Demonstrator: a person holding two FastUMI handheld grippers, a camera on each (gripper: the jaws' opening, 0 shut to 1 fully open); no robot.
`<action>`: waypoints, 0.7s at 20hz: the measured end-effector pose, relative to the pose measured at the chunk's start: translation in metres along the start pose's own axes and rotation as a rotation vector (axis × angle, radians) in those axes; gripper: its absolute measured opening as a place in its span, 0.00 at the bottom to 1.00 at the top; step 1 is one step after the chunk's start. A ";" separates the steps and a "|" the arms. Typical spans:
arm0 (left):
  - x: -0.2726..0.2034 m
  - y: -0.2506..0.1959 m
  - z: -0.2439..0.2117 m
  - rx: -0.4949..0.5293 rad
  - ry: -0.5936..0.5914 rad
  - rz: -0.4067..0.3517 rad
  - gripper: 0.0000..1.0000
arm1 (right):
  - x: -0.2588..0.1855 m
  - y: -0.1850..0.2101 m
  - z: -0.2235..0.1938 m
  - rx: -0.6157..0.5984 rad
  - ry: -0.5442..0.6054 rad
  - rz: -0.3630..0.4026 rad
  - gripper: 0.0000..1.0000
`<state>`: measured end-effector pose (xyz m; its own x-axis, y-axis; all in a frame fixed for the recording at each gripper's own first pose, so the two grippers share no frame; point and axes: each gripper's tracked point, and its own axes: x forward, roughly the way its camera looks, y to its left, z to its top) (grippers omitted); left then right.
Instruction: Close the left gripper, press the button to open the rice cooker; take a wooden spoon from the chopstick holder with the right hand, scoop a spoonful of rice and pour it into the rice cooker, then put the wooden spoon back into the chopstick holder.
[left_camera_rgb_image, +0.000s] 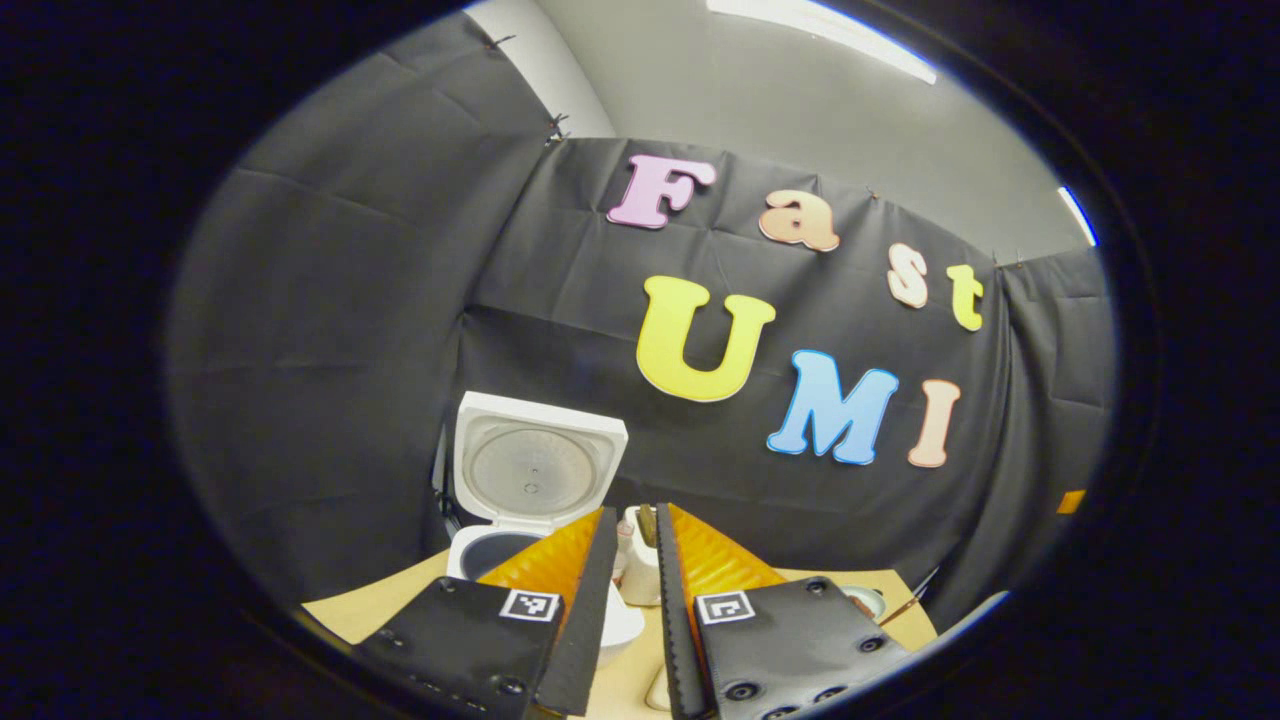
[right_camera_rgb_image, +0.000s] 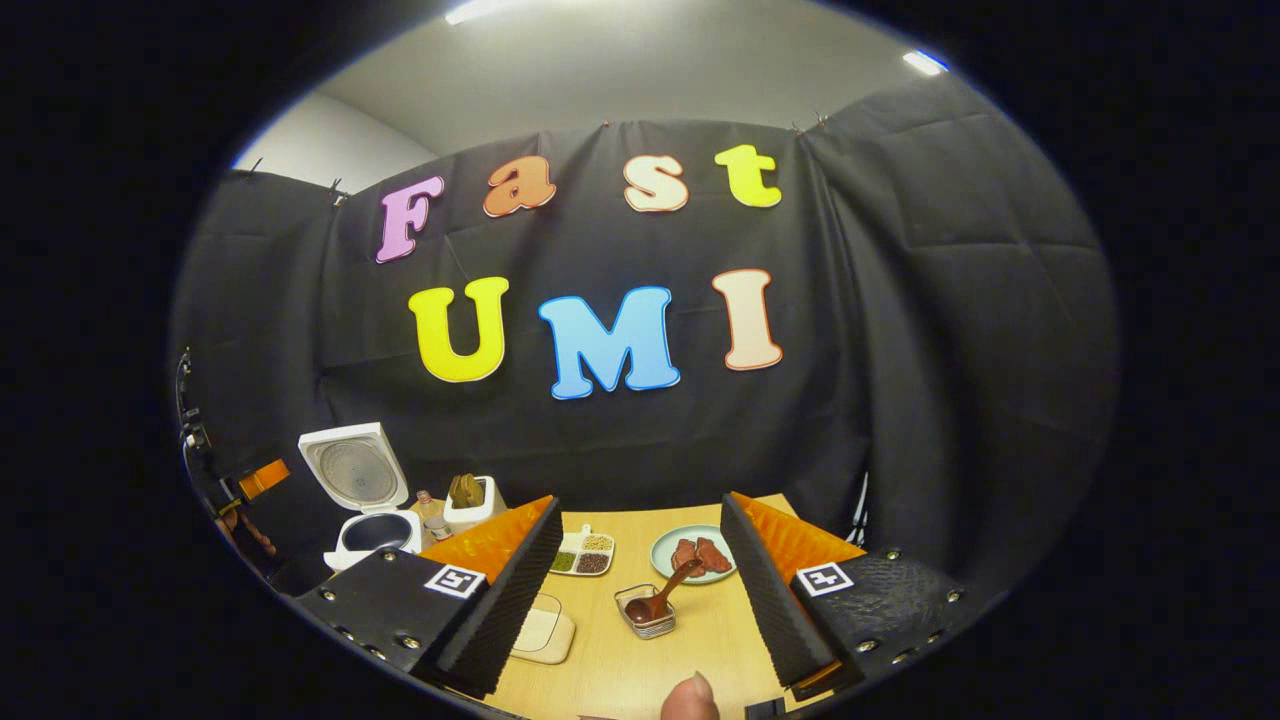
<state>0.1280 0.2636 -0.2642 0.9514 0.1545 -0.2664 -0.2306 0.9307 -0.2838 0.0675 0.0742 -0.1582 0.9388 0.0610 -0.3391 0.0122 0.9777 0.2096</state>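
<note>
Tongs on the left stand nearly pressed together, only a narrow slit between the two ribbed faces and nothing pinched; we read this as the closed posture the task asks for when pushing the button. The rice cooker sits just beyond and slightly left of their tips, its white lid already swung up and the dark inner pot exposed, so we judge the opening step done. Right tongs are spread wide and empty, hovering above the desk. Between their fingers, in the right gripper view, lies a small clear container with a wooden spoon resting in it, bowl down and handle leaning toward the far right. We take this container for the rice supply, though its contents are too small to confirm. Farther off and to the left stands the white chopstick holder, near the cooker, with brownish utensils poking out of it. Whether the spoon in the container is the task's spoon we cannot tell. A divided dish of grains and a plate of reddish pieces lie beyond the container. We judge the wide spread suits a coming grasp on a spoon handle.
</note>
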 end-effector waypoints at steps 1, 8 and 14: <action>-0.007 -0.005 -0.004 0.005 0.007 0.019 0.35 | 0.013 -0.007 -0.008 0.020 0.013 0.022 0.97; -0.064 -0.072 -0.036 -0.010 0.079 0.133 0.65 | 0.114 -0.058 -0.116 0.199 0.196 0.173 0.98; -0.102 -0.103 -0.049 0.111 0.141 0.235 0.87 | 0.181 -0.080 -0.203 0.299 0.329 0.244 0.98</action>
<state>0.0451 0.1359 -0.2528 0.8349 0.3299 -0.4405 -0.4103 0.9066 -0.0988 0.1663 0.0480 -0.4222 0.7689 0.3875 -0.5085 -0.0504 0.8297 0.5560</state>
